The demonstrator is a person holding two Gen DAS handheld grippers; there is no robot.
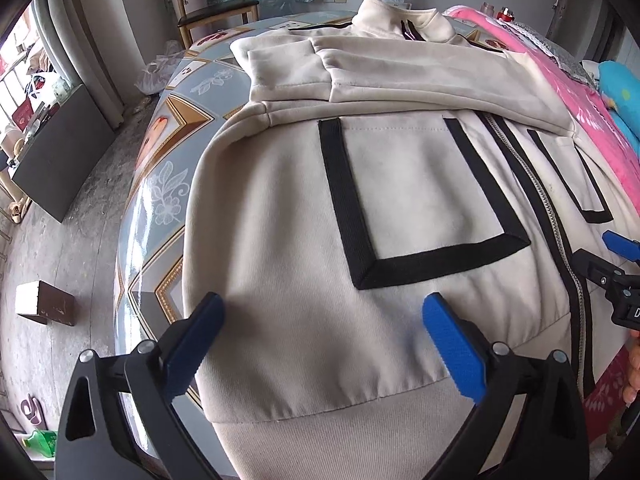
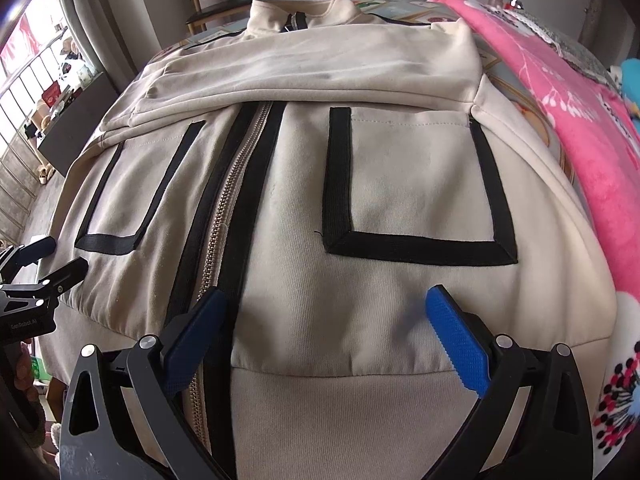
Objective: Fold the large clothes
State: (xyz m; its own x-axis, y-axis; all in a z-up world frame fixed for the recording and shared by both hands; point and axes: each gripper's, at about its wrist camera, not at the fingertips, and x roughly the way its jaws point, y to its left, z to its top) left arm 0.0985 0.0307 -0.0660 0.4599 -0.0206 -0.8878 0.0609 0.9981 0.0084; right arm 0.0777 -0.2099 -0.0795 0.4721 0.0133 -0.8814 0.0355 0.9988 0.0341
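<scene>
Left wrist view: the left tool (image 1: pixel 322 340) hangs with its blue pads spread wide and nothing between them, just above the bottom hem of a cream jacket (image 1: pixel 400 184). The jacket lies flat, front up, on a patterned worktop (image 1: pixel 168 176), with its collar (image 1: pixel 400 20) at the far end and its hem nearest the tool. Both sleeves are already folded across the chest, so the garment's long axis runs straight away from the tool, from hem to collar. A black-trimmed pocket (image 1: pixel 416 200) sits just beyond the pads. The right tool (image 1: pixel 612 264) shows at the right edge, near the zipper (image 1: pixel 536 200).

Right wrist view: the right tool (image 2: pixel 324 340) is likewise wide open and empty, poised over the hem on the other side of the zipper (image 2: pixel 224 216), with the other pocket (image 2: pixel 412 184) just ahead. A pink blanket (image 2: pixel 560 100) lies beside the jacket on the right. The left tool (image 2: pixel 48 264) shows at the left edge.

Each tool is about equally near the hem, one on each half, so the likely next move is to pinch the hem and carry it toward the collar.
</scene>
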